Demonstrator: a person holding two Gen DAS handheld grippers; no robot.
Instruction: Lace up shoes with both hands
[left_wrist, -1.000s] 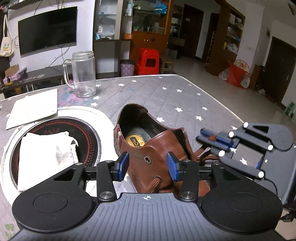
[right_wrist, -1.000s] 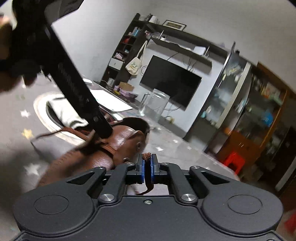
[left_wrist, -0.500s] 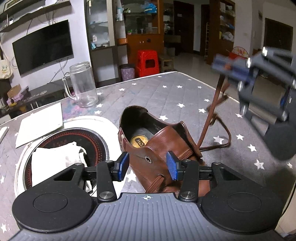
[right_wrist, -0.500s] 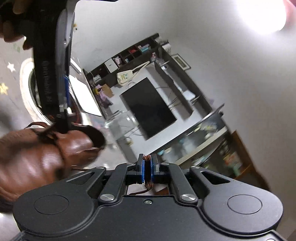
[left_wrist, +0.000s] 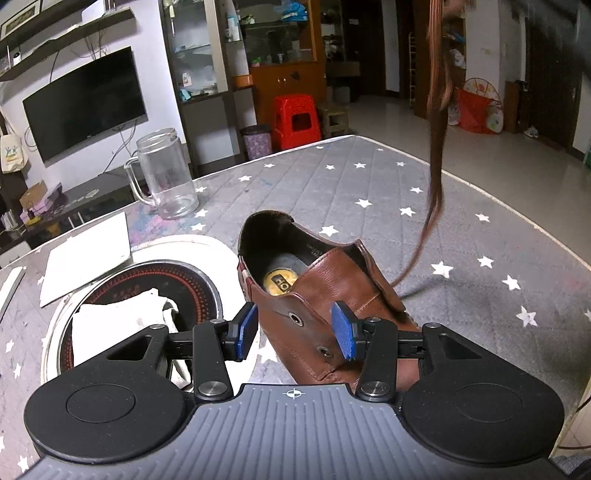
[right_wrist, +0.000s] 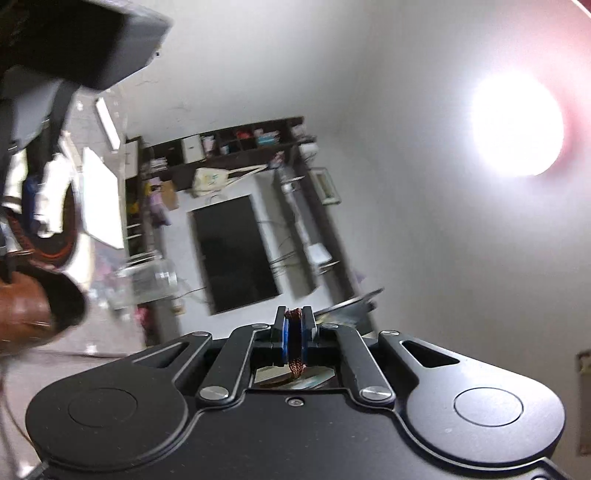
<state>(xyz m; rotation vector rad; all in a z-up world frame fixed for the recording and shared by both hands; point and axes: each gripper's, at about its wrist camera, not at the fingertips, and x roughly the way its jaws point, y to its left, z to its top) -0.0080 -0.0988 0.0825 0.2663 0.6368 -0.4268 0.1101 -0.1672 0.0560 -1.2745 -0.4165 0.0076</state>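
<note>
right gripper (right_wrist: 294, 341) jaws pinch the limp, thin lace (left_wrist: 435, 155); left gripper (left_wrist: 293, 334) jaws wide around the stiff shoe (left_wrist: 325, 295).

The shoe (left_wrist: 325, 295) insole's gold badge (left_wrist: 282, 281) seemingly reads "HO", rest hidden

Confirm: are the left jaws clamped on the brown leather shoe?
No, the left gripper is open, its jaws apart either side of the brown leather shoe.

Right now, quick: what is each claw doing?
Left claw: open, its pads either side of the shoe, holding nothing.
Right claw: closed on the lace.
</note>
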